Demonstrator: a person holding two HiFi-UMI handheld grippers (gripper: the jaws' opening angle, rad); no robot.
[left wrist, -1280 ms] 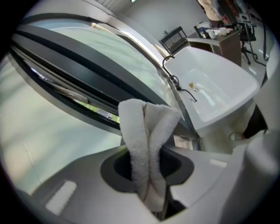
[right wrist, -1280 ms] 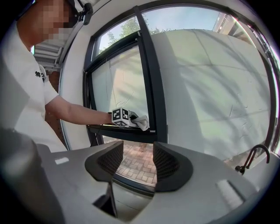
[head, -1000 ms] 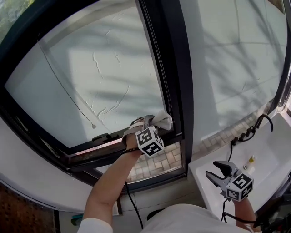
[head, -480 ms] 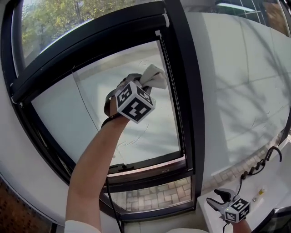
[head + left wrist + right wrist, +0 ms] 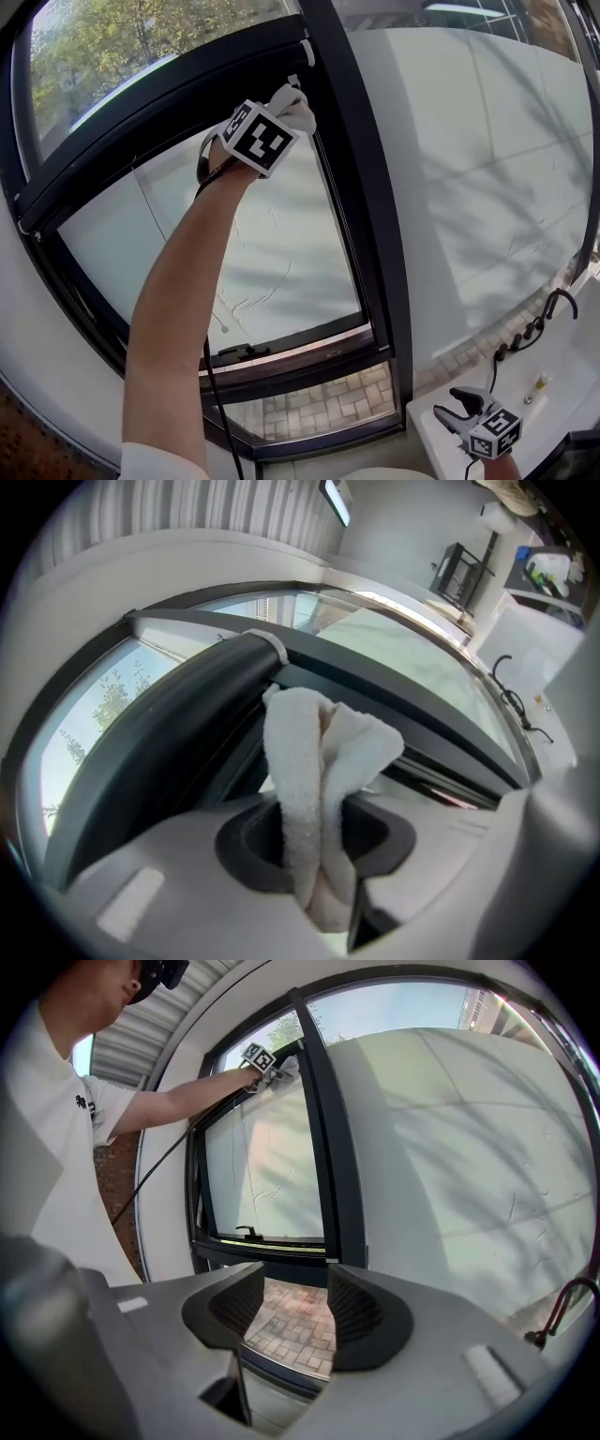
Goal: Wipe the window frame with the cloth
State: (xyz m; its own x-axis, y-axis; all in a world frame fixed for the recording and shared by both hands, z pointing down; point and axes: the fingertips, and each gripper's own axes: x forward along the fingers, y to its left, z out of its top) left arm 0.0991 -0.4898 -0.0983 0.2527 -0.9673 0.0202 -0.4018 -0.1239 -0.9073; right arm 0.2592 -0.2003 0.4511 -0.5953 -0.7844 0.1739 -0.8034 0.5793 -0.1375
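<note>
Presently in hand: the wiping stroke itself, high on the window frame (image 5: 354, 187); from the raised arm I judge the upper corner of the sash is being worked.
Tool on the left: the left gripper (image 5: 319, 850) is clamped on the cloth (image 5: 323, 761), its jaws pinching the cloth's lower part between them.
Where the cloth is: at the corner where the top rail (image 5: 159, 112) meets the vertical post (image 5: 328, 112), above the glass pane (image 5: 272, 244). Its tip looks to be touching the dark rail, but how hard it presses cannot be told.
Cloth's long axis: a white, folded bundle, longer than it is wide, standing straight out of the jaws along the gripper's own line.
Cloth's pointing: its free, rounded end leads away from the hand, up and to the right in the head view, into that corner.
Tool on the right: the right gripper (image 5: 291, 1309) has its jaws apart with nothing between them; only brick paving (image 5: 292, 1335) shows beyond. It hangs low by the white sink counter (image 5: 572, 366), well apart from the window.
Next move calls for: keeping the cloth's end flat against the frame and drawing it along a rail or down the post, with the clamp firm so the bundle does not slip out.
Worth minding: the cable (image 5: 211, 394) hanging below the left arm, near the lower sash.
</note>
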